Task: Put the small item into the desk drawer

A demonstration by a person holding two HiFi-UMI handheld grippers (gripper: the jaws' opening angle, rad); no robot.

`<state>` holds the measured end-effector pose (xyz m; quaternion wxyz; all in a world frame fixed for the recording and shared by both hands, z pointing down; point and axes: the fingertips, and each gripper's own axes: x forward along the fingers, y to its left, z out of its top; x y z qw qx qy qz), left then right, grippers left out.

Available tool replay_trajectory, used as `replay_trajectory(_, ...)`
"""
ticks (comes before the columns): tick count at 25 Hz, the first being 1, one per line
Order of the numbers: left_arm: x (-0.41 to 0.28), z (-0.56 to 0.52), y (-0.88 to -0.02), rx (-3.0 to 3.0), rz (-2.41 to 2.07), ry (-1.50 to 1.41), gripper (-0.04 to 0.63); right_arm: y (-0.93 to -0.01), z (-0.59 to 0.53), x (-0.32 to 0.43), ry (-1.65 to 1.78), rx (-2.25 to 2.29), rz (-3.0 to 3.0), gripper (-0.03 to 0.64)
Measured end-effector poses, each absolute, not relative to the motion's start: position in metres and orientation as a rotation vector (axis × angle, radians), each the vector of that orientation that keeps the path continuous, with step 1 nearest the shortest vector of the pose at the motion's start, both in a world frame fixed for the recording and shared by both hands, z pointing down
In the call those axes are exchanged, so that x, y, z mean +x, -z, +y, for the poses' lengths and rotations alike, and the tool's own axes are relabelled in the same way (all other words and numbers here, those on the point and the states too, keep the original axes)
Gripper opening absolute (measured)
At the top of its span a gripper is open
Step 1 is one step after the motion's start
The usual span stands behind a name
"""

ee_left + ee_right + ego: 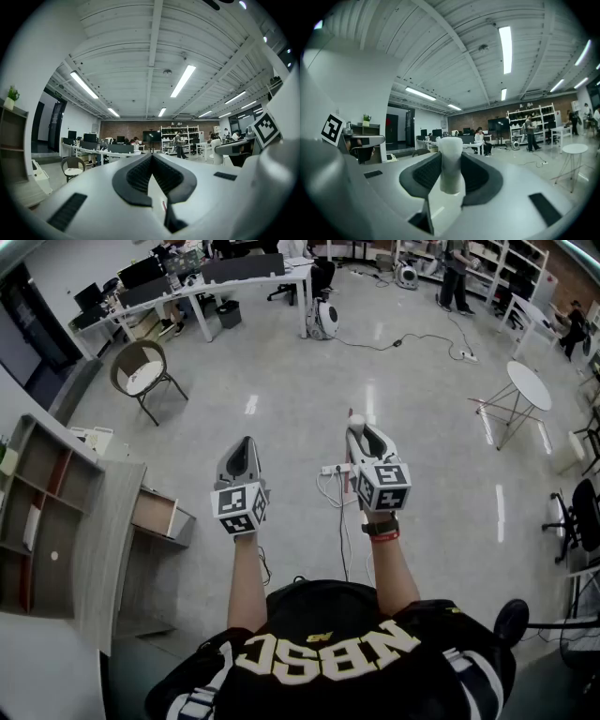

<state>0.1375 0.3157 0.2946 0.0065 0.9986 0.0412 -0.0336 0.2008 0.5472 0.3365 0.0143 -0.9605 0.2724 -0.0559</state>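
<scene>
Right now the right gripper (357,430) pinches a small white cylinder (451,161) upright between its pads, out over the floor. The left gripper (246,444) beside it has its jaws pressed together on nothing. The open desk drawer (155,514) sits well apart, to the left

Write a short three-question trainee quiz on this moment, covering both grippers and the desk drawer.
1. True or false: the left gripper has its jaws together with nothing between them.
2. Which one holds the small white cylinder? A) left gripper B) right gripper C) neither
3. Fill in the blank: in the head view, the desk drawer to the person's left stands ____ (open or shut).

Key: 1 true; 2 B; 3 open.
</scene>
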Motion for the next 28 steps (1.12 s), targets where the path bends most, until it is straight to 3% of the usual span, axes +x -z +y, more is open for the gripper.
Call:
replay_trajectory(15, 0.120, 0.199, -0.328, 3.083, 0.048, 0.047, 0.012, -0.365, 0.383, 0.194, 0.249, -2.918, 1.117, 0.133)
replay_trajectory(28, 0.117, 0.075, -0.348, 3.034, -0.364, 0.056, 0.012, -0.375, 0.220, 0.235, 0.254, -2.711, 1.548, 0.135)
